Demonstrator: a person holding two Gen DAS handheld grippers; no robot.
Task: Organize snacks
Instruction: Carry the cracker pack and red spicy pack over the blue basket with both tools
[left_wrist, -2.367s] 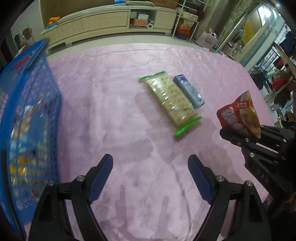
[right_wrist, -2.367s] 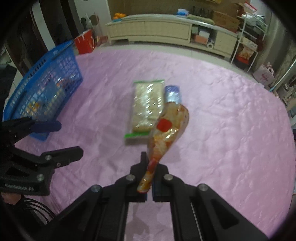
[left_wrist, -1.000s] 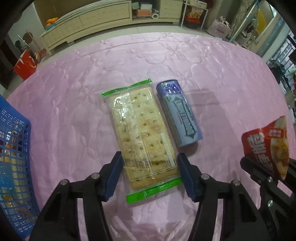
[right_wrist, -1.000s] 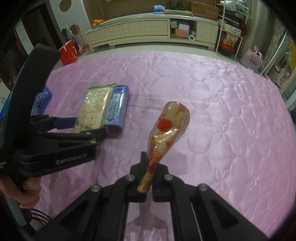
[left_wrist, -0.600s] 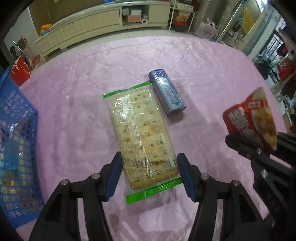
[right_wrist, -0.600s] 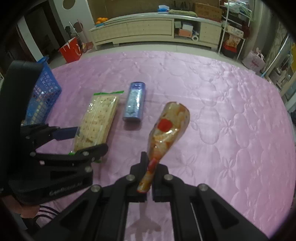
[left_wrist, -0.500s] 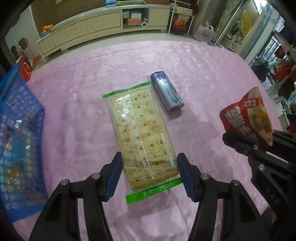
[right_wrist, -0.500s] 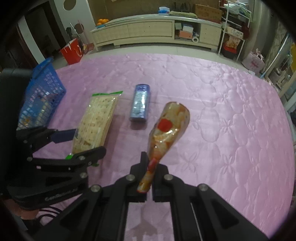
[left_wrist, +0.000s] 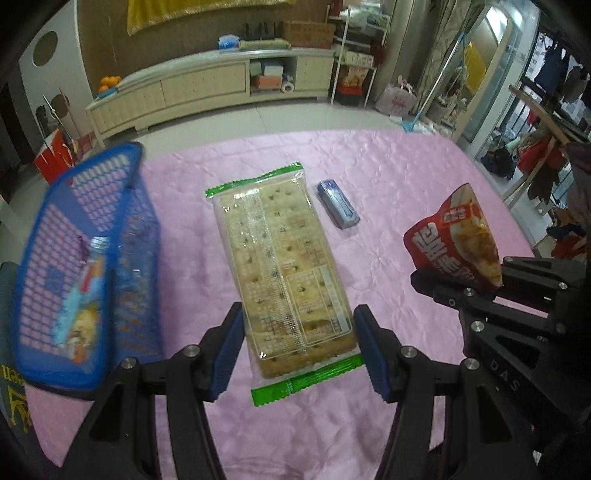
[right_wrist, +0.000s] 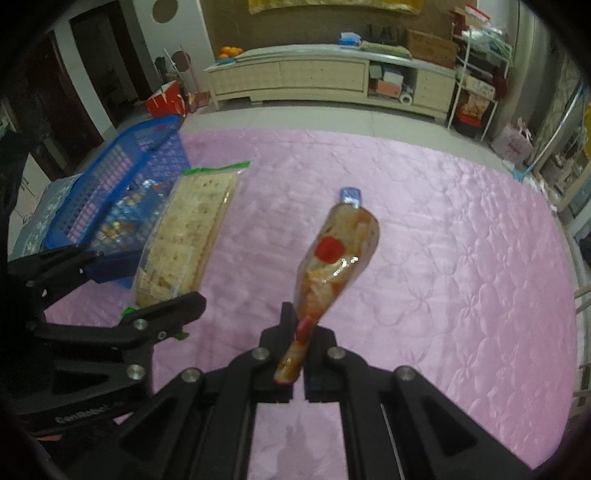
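Left gripper (left_wrist: 299, 347) clamps the cracker pack (left_wrist: 280, 266) between half-spread fingers, blue basket (left_wrist: 85, 258) to its left. Right gripper (right_wrist: 297, 345), pinched tight, holds a red snack bag (right_wrist: 332, 258); beyond its tip lies a blue packet (left_wrist: 338, 208).

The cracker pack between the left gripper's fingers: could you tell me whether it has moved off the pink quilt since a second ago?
Yes. The cracker pack has risen off the pink quilt, away from the purple tube.
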